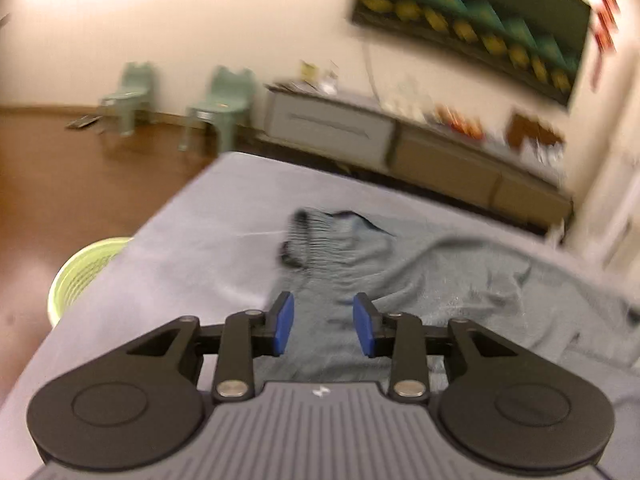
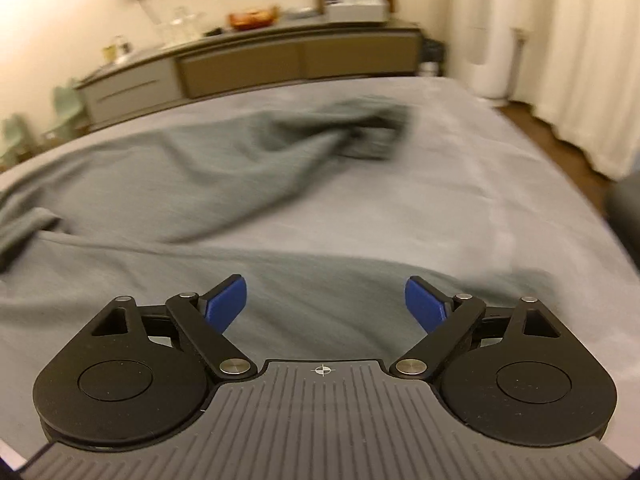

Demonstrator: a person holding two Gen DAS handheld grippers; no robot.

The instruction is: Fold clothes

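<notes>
Your left gripper (image 1: 323, 324): spread, empty, above garment | your right gripper (image 2: 326, 304): spread wide, empty | grey garment (image 2: 180, 184): rumpled across the bed (image 2: 460, 200), reaching toward its far edge

My work surface is a bed covered with a grey sheet (image 1: 192, 248), and a light green slatted basket (image 1: 80, 276) stands on the wooden floor (image 1: 80, 176) against its left edge. Beyond the bed I see a long low sideboard (image 2: 248, 68) against the wall, carrying an orange bowl (image 2: 253, 18) and a white box (image 2: 356, 10). Two pale green chairs (image 1: 218, 106) stand to its left, a dark picture (image 1: 472, 20) hangs above it, and white curtains (image 2: 580, 60) hang at its right.
</notes>
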